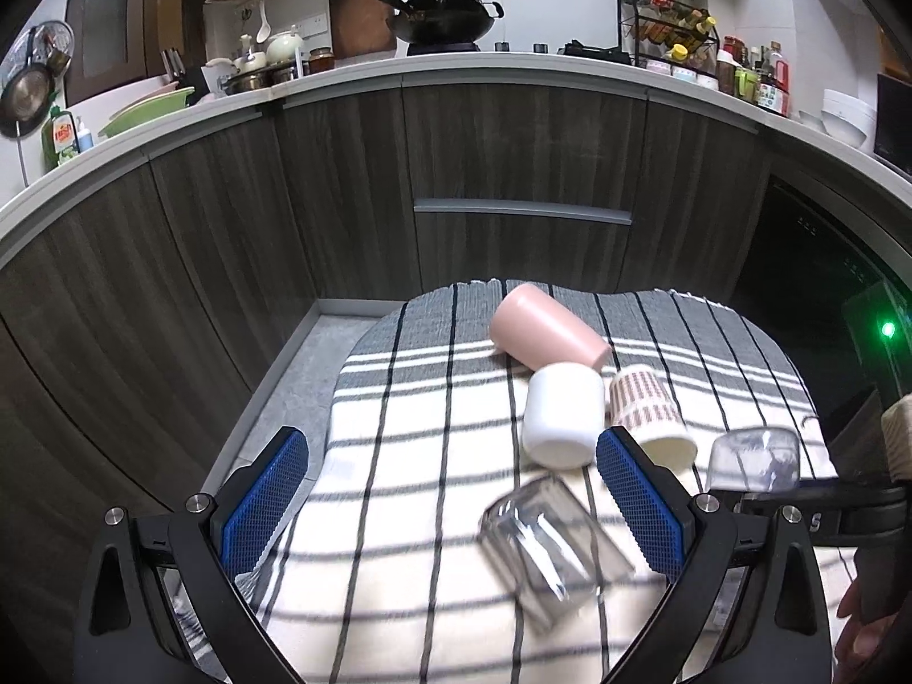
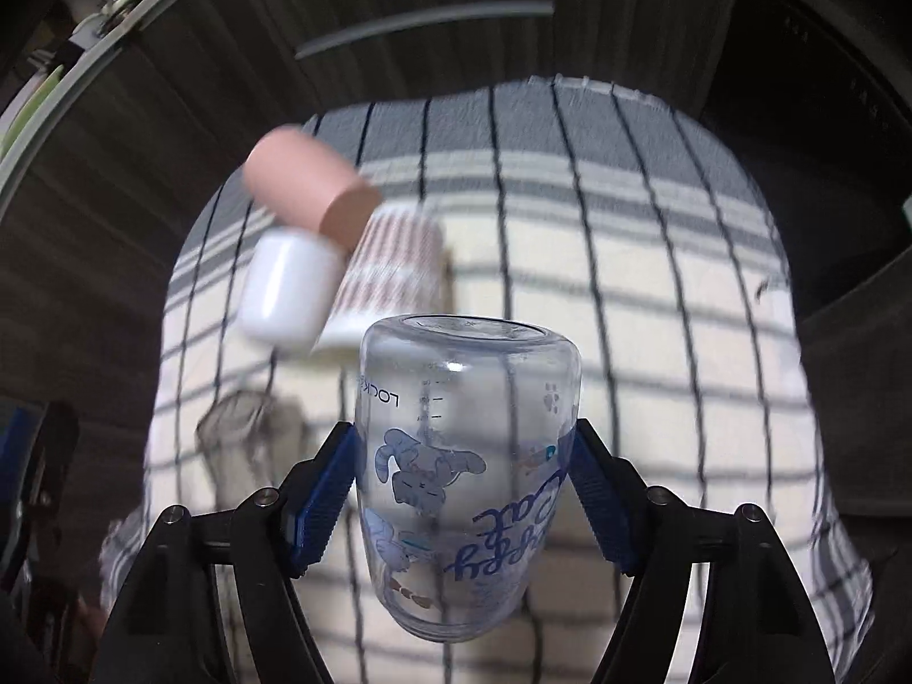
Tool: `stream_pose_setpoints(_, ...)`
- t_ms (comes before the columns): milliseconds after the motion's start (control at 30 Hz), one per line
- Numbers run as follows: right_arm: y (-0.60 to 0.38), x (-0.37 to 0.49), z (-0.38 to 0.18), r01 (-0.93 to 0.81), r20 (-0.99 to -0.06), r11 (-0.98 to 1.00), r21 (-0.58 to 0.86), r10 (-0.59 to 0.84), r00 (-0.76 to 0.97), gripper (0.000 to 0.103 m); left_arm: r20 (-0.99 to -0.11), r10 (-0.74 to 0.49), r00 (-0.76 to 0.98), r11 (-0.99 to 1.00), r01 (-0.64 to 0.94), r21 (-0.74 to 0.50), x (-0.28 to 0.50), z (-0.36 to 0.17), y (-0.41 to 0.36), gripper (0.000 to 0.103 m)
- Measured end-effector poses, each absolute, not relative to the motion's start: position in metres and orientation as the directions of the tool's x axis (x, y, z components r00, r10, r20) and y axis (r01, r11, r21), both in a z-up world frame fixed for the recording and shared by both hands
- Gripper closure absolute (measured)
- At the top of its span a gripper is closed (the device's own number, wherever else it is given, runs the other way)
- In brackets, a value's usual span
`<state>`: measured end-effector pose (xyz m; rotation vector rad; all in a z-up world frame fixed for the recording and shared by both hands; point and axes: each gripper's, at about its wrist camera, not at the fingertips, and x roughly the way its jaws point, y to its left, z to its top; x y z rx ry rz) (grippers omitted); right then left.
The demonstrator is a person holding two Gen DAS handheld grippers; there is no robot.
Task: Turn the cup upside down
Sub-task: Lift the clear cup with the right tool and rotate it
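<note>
My right gripper is shut on a clear glass cup with blue cat print and holds it above the striped cloth, base pointing away from me. The same cup shows in the left wrist view at the right. My left gripper is open and empty over the cloth. A clear glass tumbler lies on its side between its fingers. A pink cup, a white cup and a striped paper cup lie on their sides beyond.
Dark wood cabinets stand behind the cloth-covered table. A kitchen counter carries a wok, bottles and dishes. The table's left edge drops to a grey floor. A dark appliance with a green light is at right.
</note>
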<state>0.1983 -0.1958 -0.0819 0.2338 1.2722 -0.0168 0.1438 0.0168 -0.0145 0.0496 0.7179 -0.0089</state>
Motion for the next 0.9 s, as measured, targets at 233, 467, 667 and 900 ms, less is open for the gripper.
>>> stream_pose_setpoints(233, -0.181, 0.155, -0.103, 0.141, -0.959, 0.960, 0.243, 0.215, 0.185, 0.030, -0.672, 0.017, 0.740, 0.998, 0.024, 0.052, 0.110, -0.017, 0.024, 0.000)
stream_pose_setpoints(467, -0.179, 0.142, -0.137, 0.182, -0.957, 0.941, 0.285, 0.267, 0.116, 0.030, -0.704, 0.031, 0.710, 0.998, 0.014, 0.058, 0.100, -0.035, 0.026, 0.000)
stream_pose_setpoints(667, -0.182, 0.146, -0.137, 0.182, -0.958, 0.944, 0.275, 0.254, 0.134, 0.029, -0.709, 0.030, 0.705, 0.998, 0.021, 0.062, 0.097, -0.040, 0.022, 0.000)
stream_pose_setpoints(900, -0.183, 0.140, -0.128, 0.166, -0.959, 0.951, 0.259, 0.233, 0.164, 0.017, -0.706, 0.027, 0.708, 0.997, 0.031, 0.070, 0.092, -0.036, 0.016, 0.000)
